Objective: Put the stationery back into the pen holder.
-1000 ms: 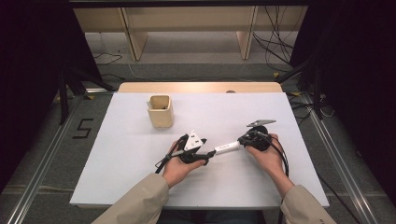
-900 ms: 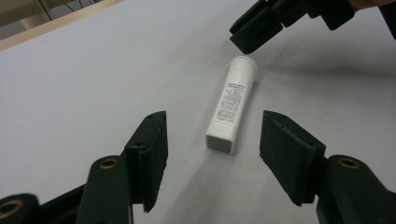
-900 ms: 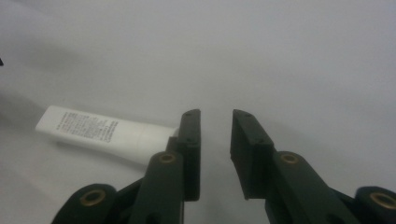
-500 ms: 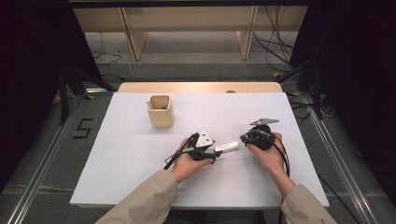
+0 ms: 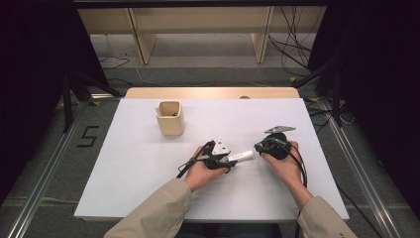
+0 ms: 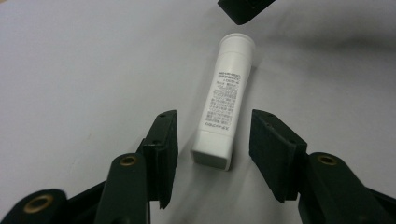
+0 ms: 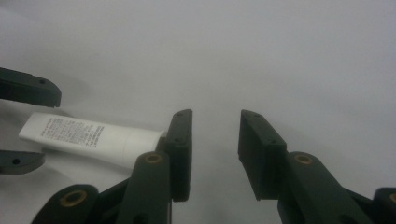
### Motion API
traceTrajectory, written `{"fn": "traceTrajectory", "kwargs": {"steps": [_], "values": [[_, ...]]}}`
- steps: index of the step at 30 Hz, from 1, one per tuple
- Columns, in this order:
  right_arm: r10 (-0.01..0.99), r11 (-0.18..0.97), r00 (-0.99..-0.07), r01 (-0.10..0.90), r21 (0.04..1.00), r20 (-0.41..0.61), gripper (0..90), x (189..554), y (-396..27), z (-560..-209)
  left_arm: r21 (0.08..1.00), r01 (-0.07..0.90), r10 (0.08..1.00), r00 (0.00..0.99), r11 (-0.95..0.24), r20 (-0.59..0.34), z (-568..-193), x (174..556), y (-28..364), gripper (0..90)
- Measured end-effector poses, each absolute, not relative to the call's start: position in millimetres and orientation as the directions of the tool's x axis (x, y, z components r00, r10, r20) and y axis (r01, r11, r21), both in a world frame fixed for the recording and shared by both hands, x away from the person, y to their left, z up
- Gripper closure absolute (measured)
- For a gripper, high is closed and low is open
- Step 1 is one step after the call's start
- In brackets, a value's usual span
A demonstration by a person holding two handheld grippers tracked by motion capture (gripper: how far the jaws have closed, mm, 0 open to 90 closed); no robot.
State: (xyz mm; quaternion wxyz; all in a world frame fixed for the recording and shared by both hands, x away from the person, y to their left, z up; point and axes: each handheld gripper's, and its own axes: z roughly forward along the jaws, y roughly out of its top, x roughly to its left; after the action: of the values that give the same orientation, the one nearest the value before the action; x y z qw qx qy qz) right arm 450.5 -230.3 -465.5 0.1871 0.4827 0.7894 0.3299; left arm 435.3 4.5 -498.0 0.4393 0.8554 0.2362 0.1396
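Since the earlier frame the left hand had slid rightward along the table, bringing its gripper up to the white tube, while the right hand had eased back a little from the tube's far end.

The white tube lay flat on the white table, in the middle of the near half and toward the right, its capped end pointing at the right gripper. In the left gripper view the tube ran away from the camera with its printed label up and its flat crimped end between the two jaws. The left gripper stood spread wide, a clear gap on each side of the tube, touching nothing. The tip of the other gripper showed just past the cap at the top of that view.

The right gripper was also parted, with bare table between its jaws; the tube lay beside its left jaw, outside the gap.

A tan square cup stood upright well apart, toward the far left of the table. Beige sleeves covered both forearms at the near edge.
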Motion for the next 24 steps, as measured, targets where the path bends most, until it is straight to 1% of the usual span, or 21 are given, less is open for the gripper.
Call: {"fn": "traceTrajectory", "kwargs": {"steps": [6, 24], "values": [[0.885, 0.316, -0.464, 0.639, 0.702, 0.024, 65.9, 450.6, -231.1, -465.4, 0.797, 0.285, 0.52, 0.853, -0.532, 0.042, -499.5, 437.2, -1.1, 53.2], [0.886, 0.313, -0.462, 0.639, 0.702, 0.026, 65.6, 451.0, -231.5, -465.7, 0.79, 0.284, 0.508, 0.86, -0.543, 0.04, -499.6, 441.0, -5.7, 59.4]]}}
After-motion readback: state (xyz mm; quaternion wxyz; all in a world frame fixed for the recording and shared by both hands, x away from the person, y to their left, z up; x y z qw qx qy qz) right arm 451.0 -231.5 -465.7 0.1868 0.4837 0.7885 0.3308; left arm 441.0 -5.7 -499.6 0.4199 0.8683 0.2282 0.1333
